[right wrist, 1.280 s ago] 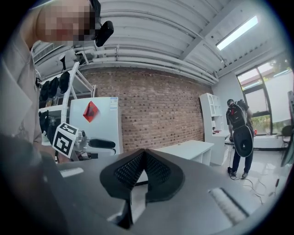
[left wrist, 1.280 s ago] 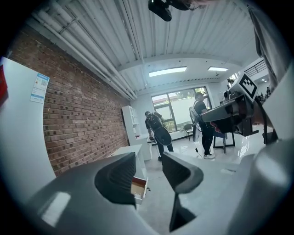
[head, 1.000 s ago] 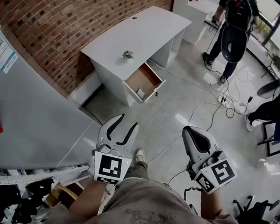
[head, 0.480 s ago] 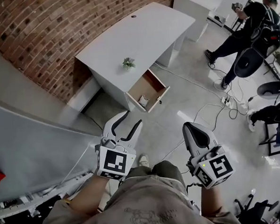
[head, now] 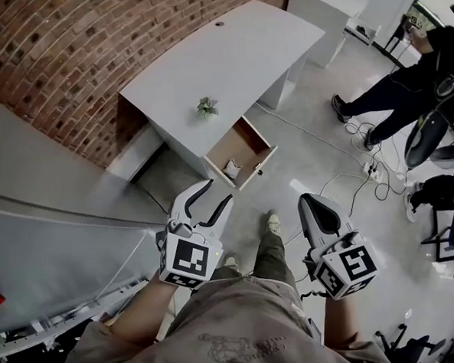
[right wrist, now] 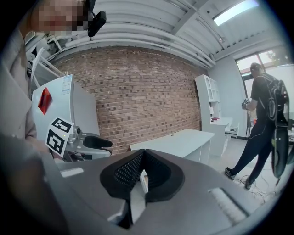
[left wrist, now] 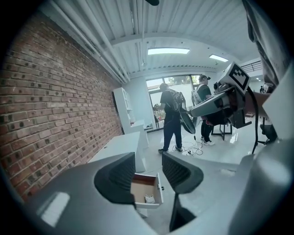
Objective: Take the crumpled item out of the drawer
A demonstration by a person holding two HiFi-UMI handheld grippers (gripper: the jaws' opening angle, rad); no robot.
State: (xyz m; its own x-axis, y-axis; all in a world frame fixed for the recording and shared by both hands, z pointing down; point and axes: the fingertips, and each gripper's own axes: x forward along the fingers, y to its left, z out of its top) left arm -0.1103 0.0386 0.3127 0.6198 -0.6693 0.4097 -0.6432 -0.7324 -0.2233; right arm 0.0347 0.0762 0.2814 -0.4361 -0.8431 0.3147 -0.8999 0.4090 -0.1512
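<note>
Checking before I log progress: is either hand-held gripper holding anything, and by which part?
Nothing is held. Left hand-held gripper open and empty, right hand-held gripper shut on nothing; crumpled item lies in the open drawer.

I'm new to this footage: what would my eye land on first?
The open drawer of the white desk by the brick wall stands out, a crumpled item inside it. Nearer, the left gripper is open and the right gripper shut, both well short of the drawer.
</note>
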